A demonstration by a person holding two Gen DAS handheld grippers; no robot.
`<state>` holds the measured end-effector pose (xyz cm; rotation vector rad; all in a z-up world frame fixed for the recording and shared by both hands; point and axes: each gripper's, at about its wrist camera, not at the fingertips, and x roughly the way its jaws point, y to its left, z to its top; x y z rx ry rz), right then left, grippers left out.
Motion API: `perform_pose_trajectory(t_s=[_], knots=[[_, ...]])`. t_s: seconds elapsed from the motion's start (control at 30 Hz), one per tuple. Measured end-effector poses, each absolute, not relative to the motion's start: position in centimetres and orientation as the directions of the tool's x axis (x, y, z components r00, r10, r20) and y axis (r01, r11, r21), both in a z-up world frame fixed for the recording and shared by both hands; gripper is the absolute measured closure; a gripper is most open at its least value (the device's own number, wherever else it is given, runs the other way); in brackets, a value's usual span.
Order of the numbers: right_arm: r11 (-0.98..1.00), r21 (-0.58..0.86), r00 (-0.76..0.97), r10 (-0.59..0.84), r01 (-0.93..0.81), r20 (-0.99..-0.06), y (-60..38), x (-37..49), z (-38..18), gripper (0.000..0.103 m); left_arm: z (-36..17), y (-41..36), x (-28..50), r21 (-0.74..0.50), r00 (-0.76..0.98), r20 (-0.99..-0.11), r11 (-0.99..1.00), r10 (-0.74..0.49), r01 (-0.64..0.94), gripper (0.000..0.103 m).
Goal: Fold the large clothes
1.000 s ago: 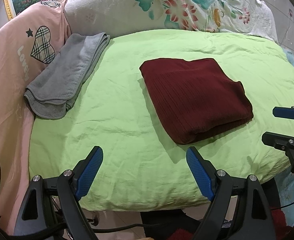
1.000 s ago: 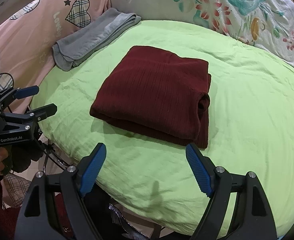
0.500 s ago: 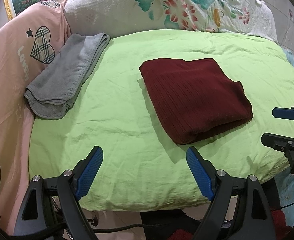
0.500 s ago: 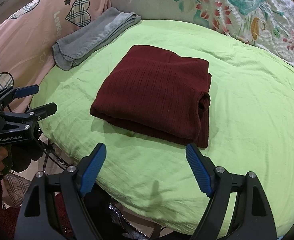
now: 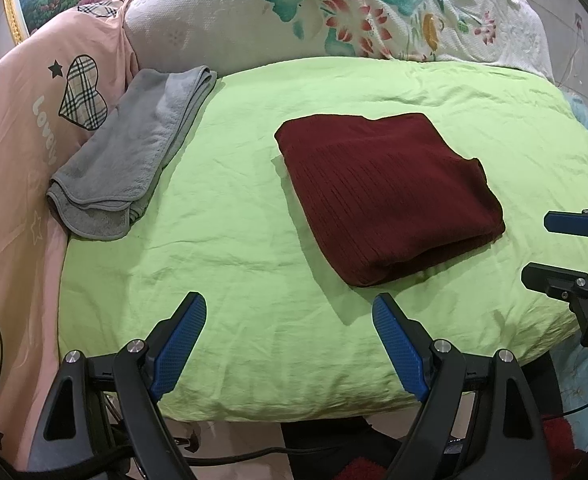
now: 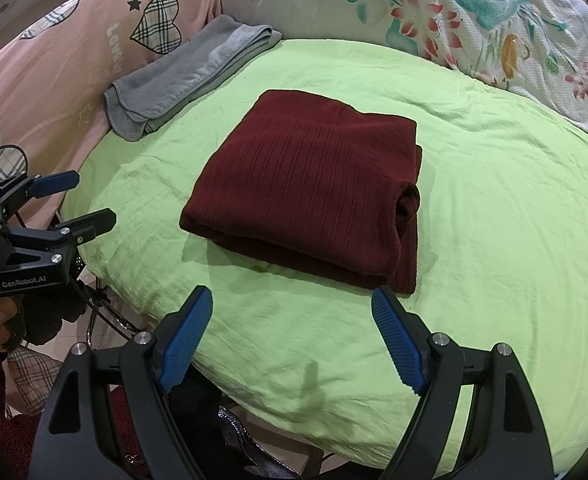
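Observation:
A dark red ribbed garment (image 5: 386,196) lies folded into a neat rectangle on the lime green sheet (image 5: 233,240); it also shows in the right wrist view (image 6: 310,196). My left gripper (image 5: 289,344) is open and empty, held back over the sheet's front edge, left of the garment; it shows at the left of the right wrist view (image 6: 85,204). My right gripper (image 6: 291,340) is open and empty just before the garment's near edge; it shows at the right of the left wrist view (image 5: 550,248).
A folded grey towel (image 5: 133,160) lies at the sheet's far left, against pink bedding with plaid hearts (image 5: 17,120). A white floral quilt (image 5: 354,12) is heaped behind. The sheet's front edge drops to the floor with cables (image 5: 213,452).

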<state>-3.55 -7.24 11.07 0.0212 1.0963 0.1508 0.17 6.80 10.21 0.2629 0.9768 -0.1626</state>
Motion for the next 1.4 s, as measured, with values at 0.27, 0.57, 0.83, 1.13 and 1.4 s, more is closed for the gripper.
perform_pose_trajectory(t_s=[0.27, 0.57, 0.83, 1.13, 1.4], knots=[[0.990, 0.090, 0.447, 0.129, -0.108, -0.885, -7.28, -3.65, 11.04, 0.021, 10.10, 6.62, 0.13, 0.147, 0.549, -0.836, 0.955, -0.018, 0.256, 0.017], [0.990, 0.092, 0.445, 0.129, -0.105, -0.886, -7.37, -3.82, 10.83, 0.021, 9.76, 6.48, 0.19, 0.143, 0.543, -0.839, 0.954, -0.025, 0.264, 0.017], [0.990, 0.095, 0.445, 0.132, -0.105, -0.886, -7.42, -3.82, 10.81, 0.021, 9.77, 6.52, 0.18, 0.143, 0.543, -0.839, 0.954, -0.026, 0.265, 0.017], [0.990, 0.094, 0.446, 0.133, -0.107, -0.885, -7.49, -3.85, 10.76, 0.021, 9.79, 6.49, 0.26, 0.142, 0.543, -0.839, 0.953, -0.028, 0.268, 0.017], [0.990, 0.096, 0.445, 0.134, -0.107, -0.886, -7.45, -3.86, 10.78, 0.021, 9.81, 6.45, 0.20, 0.141, 0.543, -0.839, 0.953, -0.028, 0.268, 0.017]])
